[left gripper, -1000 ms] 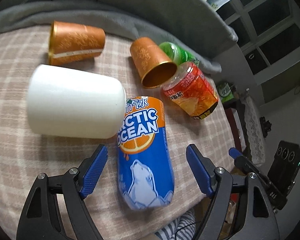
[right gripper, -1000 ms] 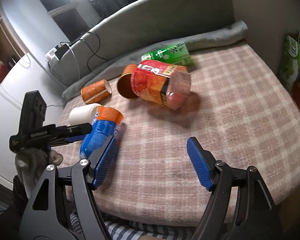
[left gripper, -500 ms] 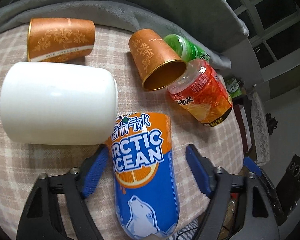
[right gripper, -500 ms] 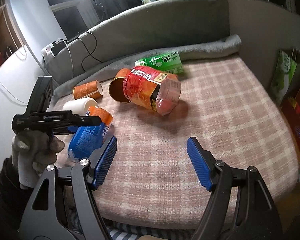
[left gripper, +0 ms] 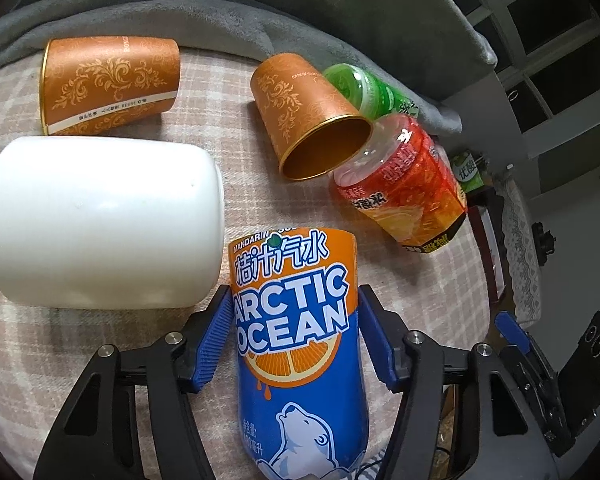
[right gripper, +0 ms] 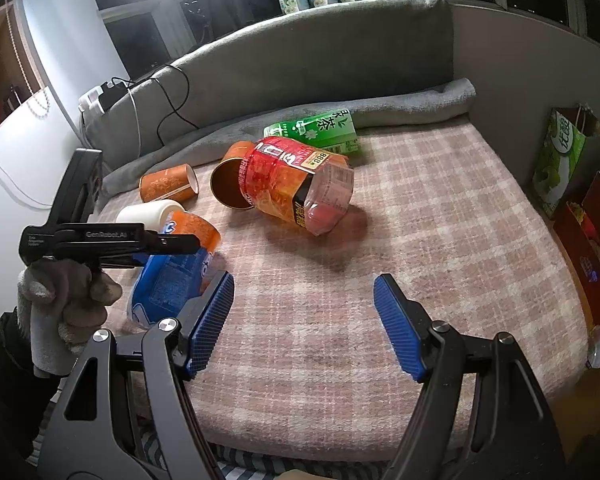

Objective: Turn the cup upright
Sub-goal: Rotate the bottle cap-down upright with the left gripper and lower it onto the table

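Observation:
A blue and orange Arctic Ocean bottle (left gripper: 296, 320) lies on its side on the checked cloth. My left gripper (left gripper: 294, 332) has closed its blue pads on the bottle's sides. The bottle also shows in the right wrist view (right gripper: 176, 268), under the left gripper (right gripper: 112, 236). A white cup (left gripper: 100, 220) lies on its side just left of the bottle. Two orange paper cups lie on their sides: one at the back left (left gripper: 108, 84), one (left gripper: 304, 116) with its mouth facing me. My right gripper (right gripper: 304, 320) is open and empty over the cloth.
A red-orange bottle (left gripper: 404, 184) and a green tea bottle (left gripper: 364, 88) lie on their sides at the right. A grey blanket (right gripper: 400, 108) and sofa back edge the cloth at the far side. A green paper bag (right gripper: 560, 160) stands right of the cloth.
My left gripper has moved forward along the Arctic Ocean bottle and closed its pads on it. My right gripper has stayed open and drifted only a little.

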A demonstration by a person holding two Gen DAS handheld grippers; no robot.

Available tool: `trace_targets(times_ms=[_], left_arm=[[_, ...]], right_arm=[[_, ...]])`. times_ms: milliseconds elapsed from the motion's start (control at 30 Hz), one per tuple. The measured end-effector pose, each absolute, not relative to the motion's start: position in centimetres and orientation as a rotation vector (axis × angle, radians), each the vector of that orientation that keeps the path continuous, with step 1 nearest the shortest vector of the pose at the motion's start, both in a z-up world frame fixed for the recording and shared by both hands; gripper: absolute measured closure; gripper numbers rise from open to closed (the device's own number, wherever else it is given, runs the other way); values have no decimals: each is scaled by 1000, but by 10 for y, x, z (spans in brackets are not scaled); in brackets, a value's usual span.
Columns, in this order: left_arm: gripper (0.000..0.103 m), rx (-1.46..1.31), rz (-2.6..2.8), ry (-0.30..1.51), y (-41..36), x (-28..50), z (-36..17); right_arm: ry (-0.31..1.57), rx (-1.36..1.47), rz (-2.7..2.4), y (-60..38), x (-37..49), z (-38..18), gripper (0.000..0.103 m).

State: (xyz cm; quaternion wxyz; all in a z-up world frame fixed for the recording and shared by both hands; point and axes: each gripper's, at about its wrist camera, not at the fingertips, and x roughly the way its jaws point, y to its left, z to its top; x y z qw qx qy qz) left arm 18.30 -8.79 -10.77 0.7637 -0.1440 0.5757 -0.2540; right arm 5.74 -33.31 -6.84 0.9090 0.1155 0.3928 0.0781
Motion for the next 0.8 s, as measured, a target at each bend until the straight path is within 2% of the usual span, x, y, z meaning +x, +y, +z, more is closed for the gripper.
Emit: trace_targets(times_ms=[800], left_arm=[[43, -96, -517, 899, -117, 142, -51]], right_arm=[[826, 243, 161, -335, 57, -74, 28]])
